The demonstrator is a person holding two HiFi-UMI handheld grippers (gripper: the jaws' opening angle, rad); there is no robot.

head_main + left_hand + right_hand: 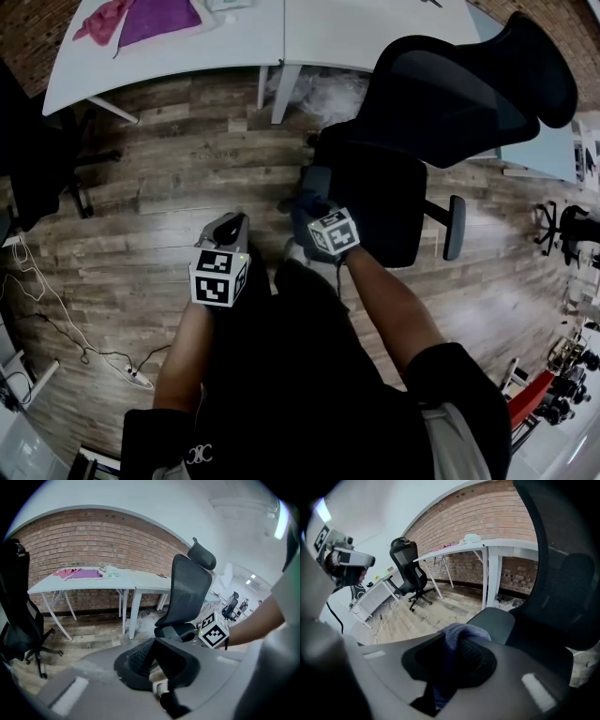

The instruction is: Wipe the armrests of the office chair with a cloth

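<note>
Right gripper view: my right gripper [461, 652] has its jaws clamped on a bluish-grey cloth [461, 632], which bunches up over the tips and hangs down between them. Just past the bunched cloth lies the grey pad of the near armrest [493, 620]; I cannot tell whether the cloth presses on it. Behind the armrest rises the dark mesh back of the office chair [569, 588]. My left gripper [152, 657] has its jaws together with nothing between them, and it points toward the chair from the side, apart from it. From the head view, my right gripper [311, 208] sits at the front end of that armrest, the left gripper [230, 227] is beside it over the wooden floor [141, 187], and the other armrest [455, 227] stands on the chair's far side, untouched. Further off, a white table [234, 42] carries pink and purple cloths [155, 19] before a brick wall [93, 536], and a second chair [410, 562] stands by it.
</note>
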